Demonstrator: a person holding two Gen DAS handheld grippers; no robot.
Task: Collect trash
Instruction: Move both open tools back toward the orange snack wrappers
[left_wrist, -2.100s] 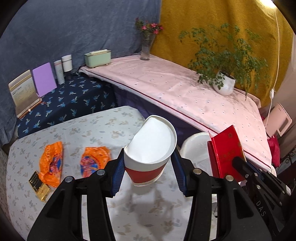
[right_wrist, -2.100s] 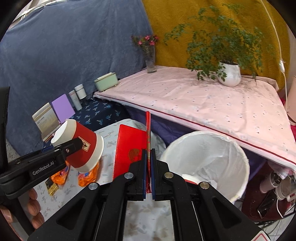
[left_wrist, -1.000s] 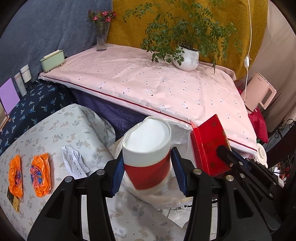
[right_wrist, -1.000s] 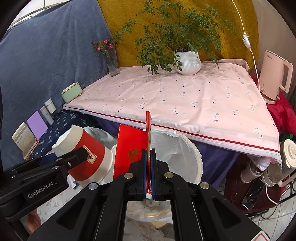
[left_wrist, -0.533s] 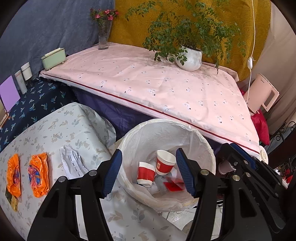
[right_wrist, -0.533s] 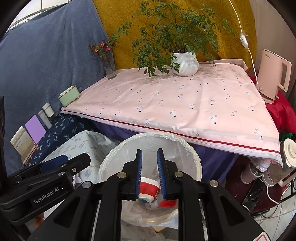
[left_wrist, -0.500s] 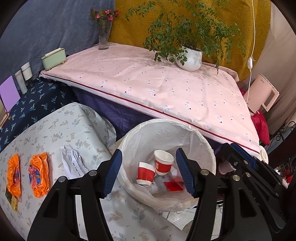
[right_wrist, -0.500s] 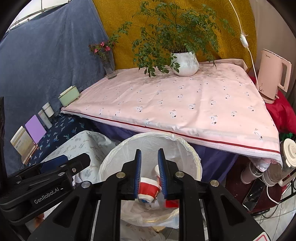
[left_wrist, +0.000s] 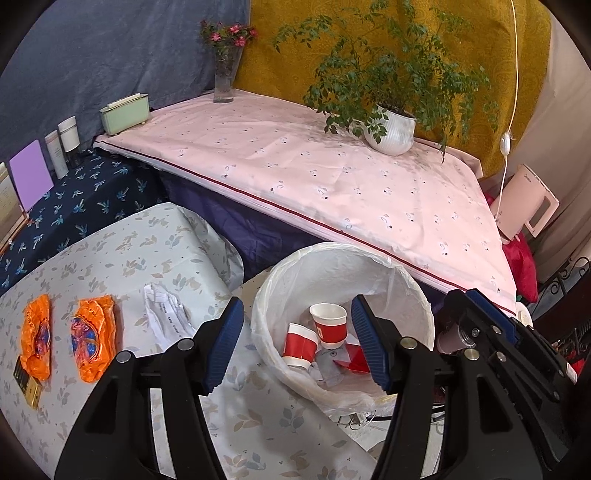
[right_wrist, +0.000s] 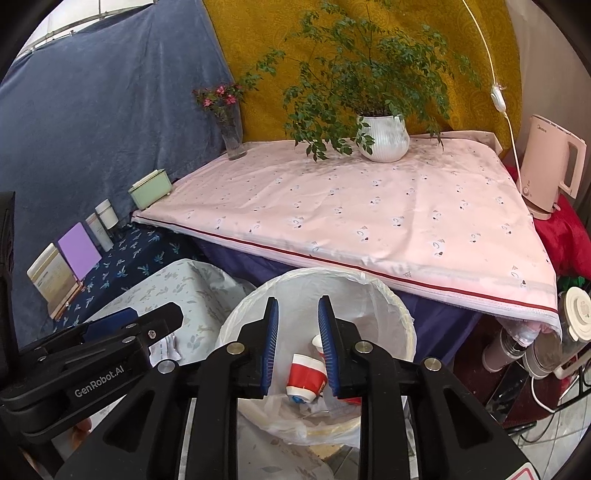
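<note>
**Both grippers empty over the bin**

Fingers of the left gripper (left_wrist: 297, 341) spread wide, blue pads bare, nothing between them. Right gripper (right_wrist: 295, 341) also parted, a narrower gap, nothing held. Both hover above the white lined trash bin (left_wrist: 413, 291), which stands on the floor just beside the corner of the floral-cloth table (left_wrist: 110, 258).

Inside the bin: two red-and-white paper cups (left_wrist: 328, 325), one upright, the other tipped beside it and touching; a red box (left_wrist: 352, 360) lying flat at the bottom next to them, partly hidden by the left gripper's finger.

On the table: crumpled white paper (left_wrist: 166, 314) near the edge closest to the bin; two orange wrappers (left_wrist: 92, 339) side by side further left; a small gold packet (left_wrist: 27, 382) touching the outer wrapper's lower end.
</note>
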